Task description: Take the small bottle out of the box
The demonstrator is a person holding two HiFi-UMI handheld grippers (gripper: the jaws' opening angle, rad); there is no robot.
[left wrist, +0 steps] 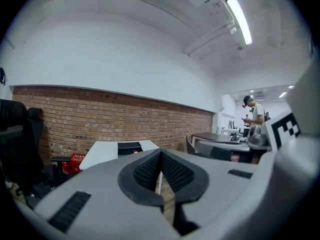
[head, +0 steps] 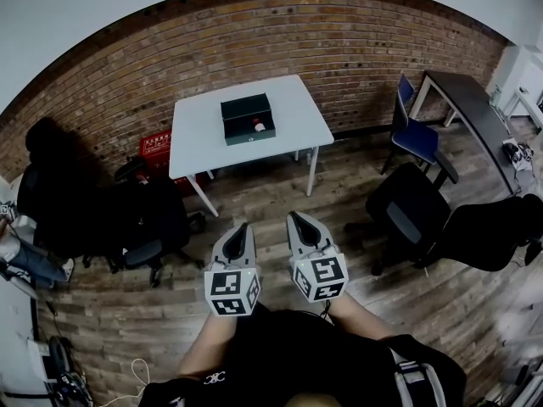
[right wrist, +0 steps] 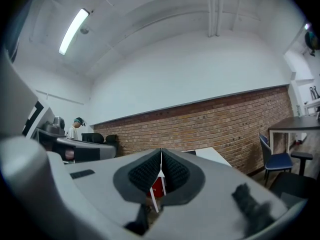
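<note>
A dark open box (head: 247, 116) sits on a white table (head: 288, 121) by the brick wall. Inside it lies a small bottle (head: 260, 126) with a red top. Both grippers are held close to the person's body, well short of the table and over the wooden floor. My left gripper (head: 243, 227) is shut and empty, its tips touching (left wrist: 160, 152). My right gripper (head: 297, 218) is likewise shut with nothing between its pads (right wrist: 161, 152). In the left gripper view the box (left wrist: 129, 146) shows far off on the table (left wrist: 102, 154).
A red crate (head: 155, 146) stands under the table's left side. Black office chairs (head: 144, 219) are on the left and on the right (head: 407, 210). A blue chair (head: 414, 136) and a dark desk (head: 468, 108) stand at the right. A person (left wrist: 255, 115) stands in the background.
</note>
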